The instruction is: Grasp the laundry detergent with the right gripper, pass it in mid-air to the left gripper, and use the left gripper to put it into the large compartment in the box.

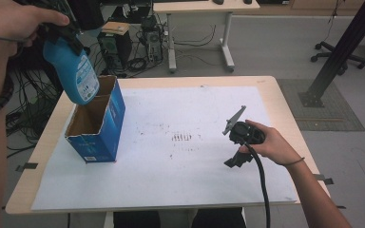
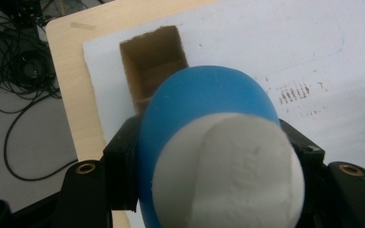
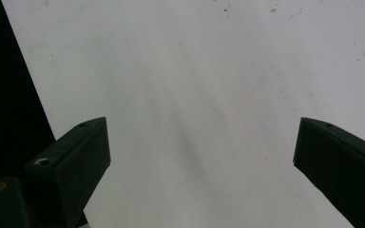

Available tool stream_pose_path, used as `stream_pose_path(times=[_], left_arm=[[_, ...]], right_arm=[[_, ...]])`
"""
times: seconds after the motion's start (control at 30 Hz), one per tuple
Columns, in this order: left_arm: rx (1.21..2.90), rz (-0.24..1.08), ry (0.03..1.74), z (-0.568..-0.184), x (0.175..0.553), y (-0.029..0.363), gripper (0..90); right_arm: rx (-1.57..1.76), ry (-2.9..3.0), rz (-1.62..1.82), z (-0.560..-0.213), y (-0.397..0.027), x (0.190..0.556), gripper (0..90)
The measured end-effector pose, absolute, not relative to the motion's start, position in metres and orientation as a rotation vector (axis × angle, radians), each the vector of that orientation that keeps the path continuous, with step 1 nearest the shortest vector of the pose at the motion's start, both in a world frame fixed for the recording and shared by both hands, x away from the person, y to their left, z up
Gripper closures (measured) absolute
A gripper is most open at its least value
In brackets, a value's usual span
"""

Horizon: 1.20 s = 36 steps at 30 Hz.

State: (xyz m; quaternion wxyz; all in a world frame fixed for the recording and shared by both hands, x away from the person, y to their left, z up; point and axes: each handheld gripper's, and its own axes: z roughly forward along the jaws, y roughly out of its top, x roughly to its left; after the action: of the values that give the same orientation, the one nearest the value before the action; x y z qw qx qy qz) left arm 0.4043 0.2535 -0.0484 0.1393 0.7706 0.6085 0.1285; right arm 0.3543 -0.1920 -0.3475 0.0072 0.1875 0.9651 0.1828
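A blue bottle (image 1: 74, 71) with a printed label hangs tilted over the open top of a blue cardboard box (image 1: 102, 124). My left gripper (image 1: 61, 39), held in a raised hand, is shut on the bottle's upper end. In the left gripper view the bottle (image 2: 204, 104) sits between both jaws of that gripper (image 2: 214, 161), its white part nearest the camera, with the box's brown inside (image 2: 154, 57) below and beyond it. My right gripper (image 1: 234, 161) rests on the white sheet at the right, in the person's hand. Its jaws (image 3: 202, 147) stand wide open over bare paper.
A white sheet (image 1: 180, 166) covers most of the wooden table (image 1: 285, 109), with dark smudges (image 1: 181, 137) at its middle. Cables and computer cases (image 1: 123, 47) lie on the floor past the table's far left. A black post (image 1: 337, 52) stands at the right.
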Motion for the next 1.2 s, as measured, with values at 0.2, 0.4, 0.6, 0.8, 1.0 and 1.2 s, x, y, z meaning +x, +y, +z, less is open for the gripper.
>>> stream_pose_path(times=[0.2,0.4,0.6,0.8,1.0,1.2], left_arm=[[2.221,0.37,1.774,-0.059,0.408,0.257,37.9],[2.209,0.371,1.786,-0.068,0.411,0.26,37.9],[2.205,0.341,1.815,-0.089,0.416,0.267,37.9],[2.199,0.329,1.83,-0.099,0.418,0.27,37.9],[2.186,0.306,1.856,-0.117,0.421,0.276,37.9],[2.191,0.29,1.872,-0.133,0.424,0.278,37.9]], right_arm=[[0.592,3.018,0.585,-0.349,-0.193,0.354,5.1],[0.594,3.022,0.582,-0.35,-0.193,0.353,5.0],[0.589,3.021,0.585,-0.35,-0.193,0.353,5.1],[0.584,3.022,0.594,-0.35,-0.191,0.353,5.0],[0.585,3.024,0.595,-0.351,-0.192,0.353,5.0],[0.582,3.028,0.59,-0.351,-0.192,0.352,4.9]])
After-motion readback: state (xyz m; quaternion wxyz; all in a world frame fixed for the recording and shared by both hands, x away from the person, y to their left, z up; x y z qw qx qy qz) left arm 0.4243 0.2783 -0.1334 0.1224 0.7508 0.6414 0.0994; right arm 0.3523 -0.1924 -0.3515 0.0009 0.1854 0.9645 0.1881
